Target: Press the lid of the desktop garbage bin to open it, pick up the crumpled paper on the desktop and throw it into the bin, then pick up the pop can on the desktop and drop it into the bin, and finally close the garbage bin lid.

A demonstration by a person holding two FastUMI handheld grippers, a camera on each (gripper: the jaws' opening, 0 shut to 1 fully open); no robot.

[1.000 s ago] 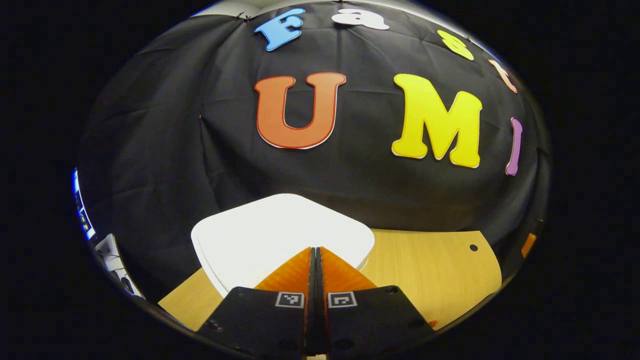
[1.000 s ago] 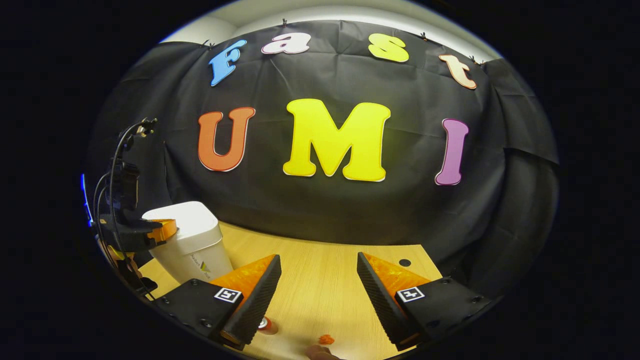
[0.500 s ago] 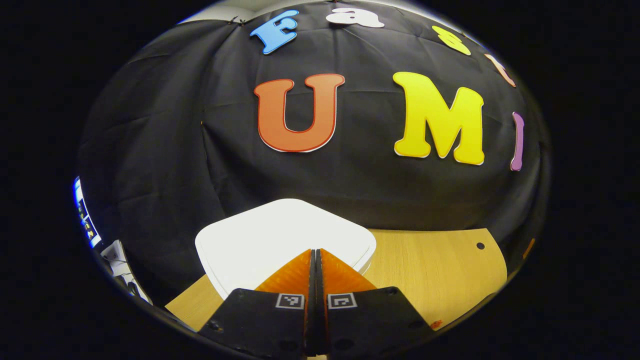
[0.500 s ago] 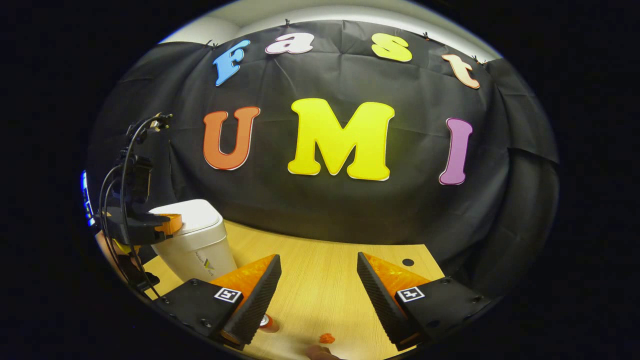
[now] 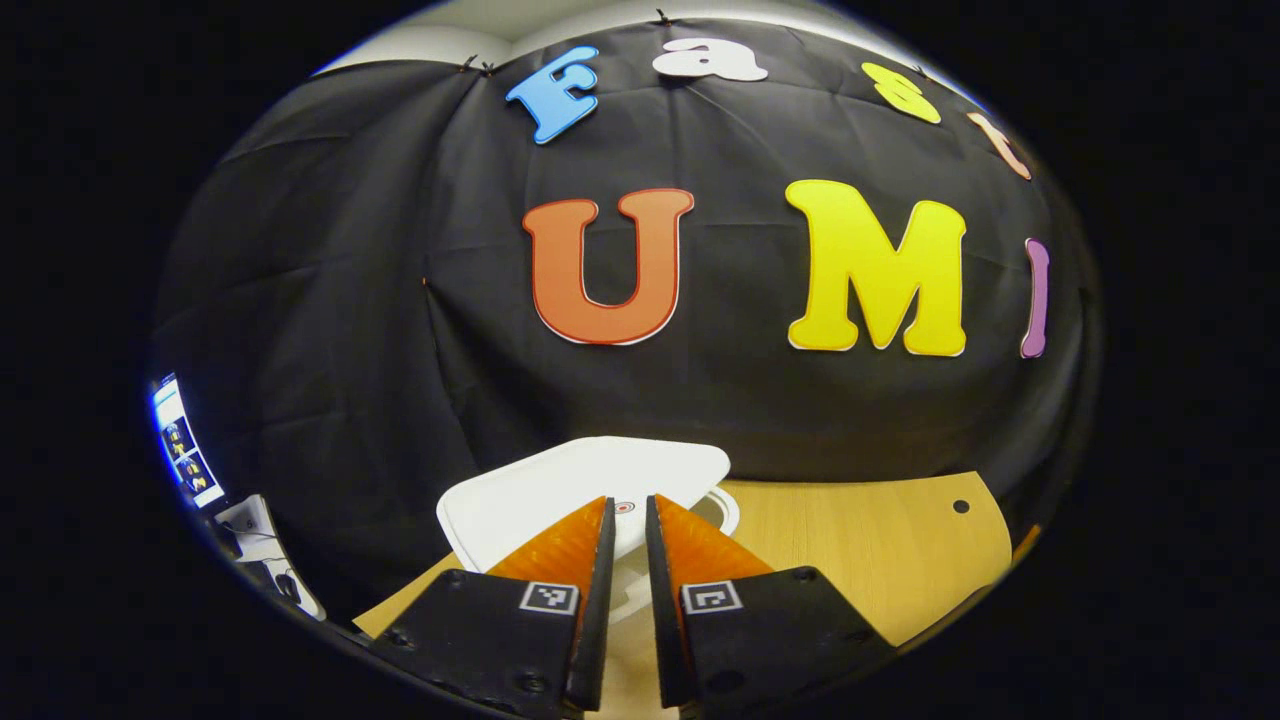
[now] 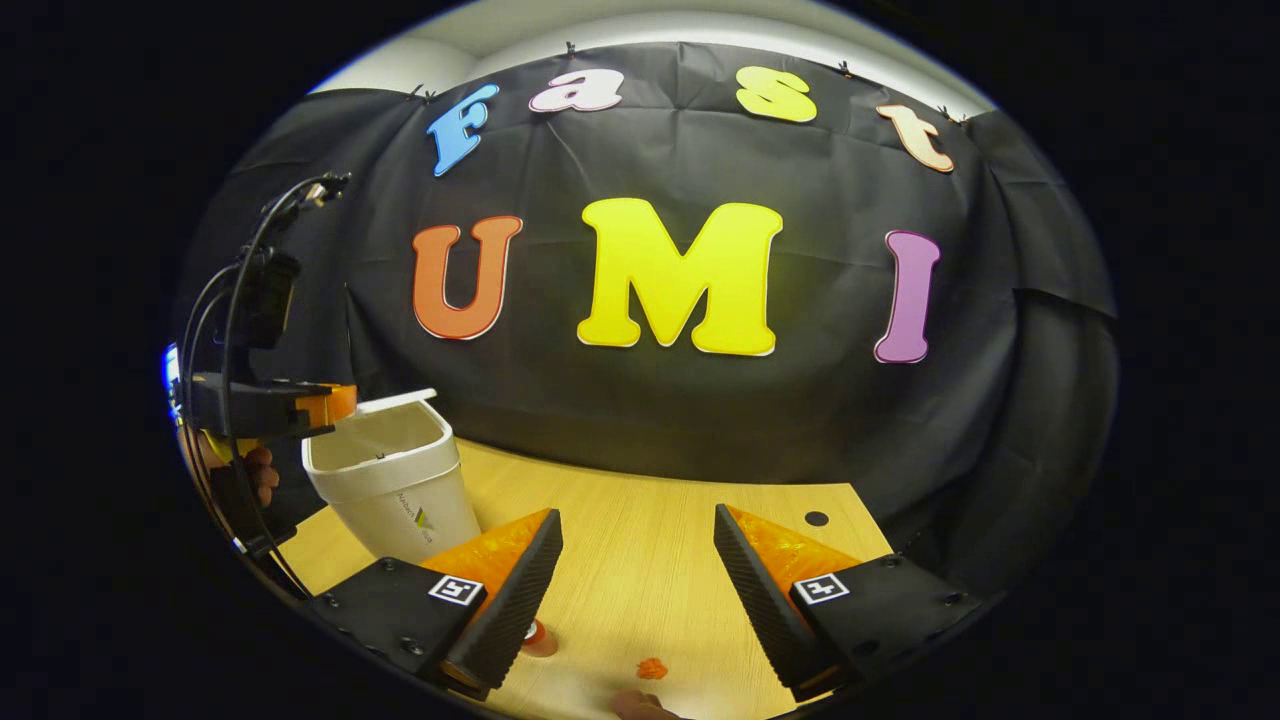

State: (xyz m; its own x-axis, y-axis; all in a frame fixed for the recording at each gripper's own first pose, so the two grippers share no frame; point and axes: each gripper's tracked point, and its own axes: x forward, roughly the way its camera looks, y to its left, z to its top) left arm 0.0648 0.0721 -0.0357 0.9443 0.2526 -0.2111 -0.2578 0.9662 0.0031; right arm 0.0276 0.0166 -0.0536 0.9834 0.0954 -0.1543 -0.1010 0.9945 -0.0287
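The white desktop bin (image 6: 390, 490) stands at the table's left with its lid (image 6: 400, 398) tipped up and its mouth uncovered. In the left gripper view the raised lid (image 5: 560, 485) sits just beyond my left gripper (image 5: 628, 502), whose fingers are slightly parted with nothing between them. In the right gripper view that left gripper (image 6: 325, 405) hovers at the bin's near rim. My right gripper (image 6: 636, 518) is open low over the table. A small orange crumpled paper (image 6: 652, 668) lies below it. A red pop can (image 6: 540, 640) is partly hidden behind its left finger.
The wooden table (image 6: 640, 570) has a small round hole (image 6: 817, 519) near its far right edge. A hand (image 6: 258, 478) holds the left gripper, with cables looping above. A lit screen (image 5: 180, 440) shows at the far left.
The bin lid, shut before, has sprung up and the bin is now uncovered. My left gripper has risen off the lid and its fingers have parted a little. The right gripper has stayed put.
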